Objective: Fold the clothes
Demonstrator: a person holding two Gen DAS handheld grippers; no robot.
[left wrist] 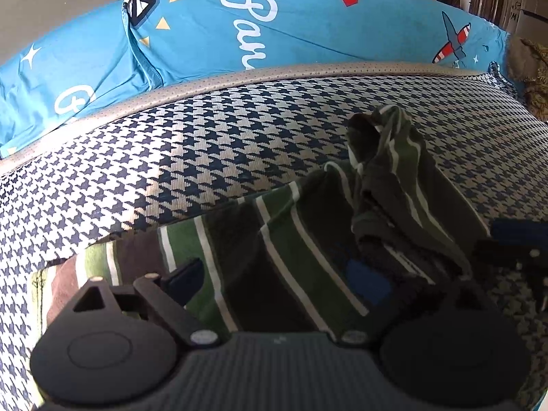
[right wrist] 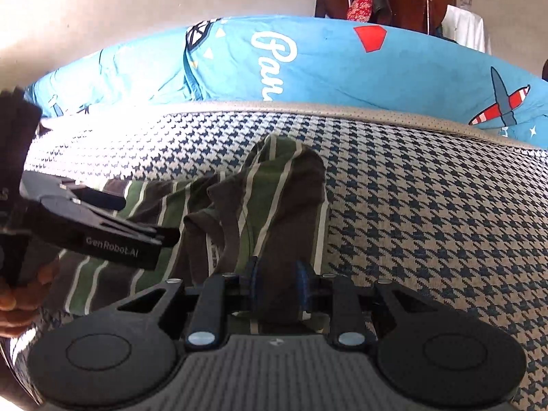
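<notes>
Right claw (right wrist: pixel 279 282) clenched on a bunched fold of the striped shirt (right wrist: pixel 239 205), lying on the houndstooth mattress (right wrist: pixel 428 205). I see my left claw (left wrist: pixel 274 284) spread wide over the shirt's left part, gripping nothing. Blue pillow (right wrist: pixel 325 65) far side.

One striped shirt (right wrist: pixel 239 198), two grippers, one pillow (left wrist: pixel 308 30).

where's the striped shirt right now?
The striped shirt lies crumpled on the houndstooth mattress, in front of the blue pillow. In the right wrist view the right gripper pinches its near edge; the left gripper hovers to its left.
</notes>
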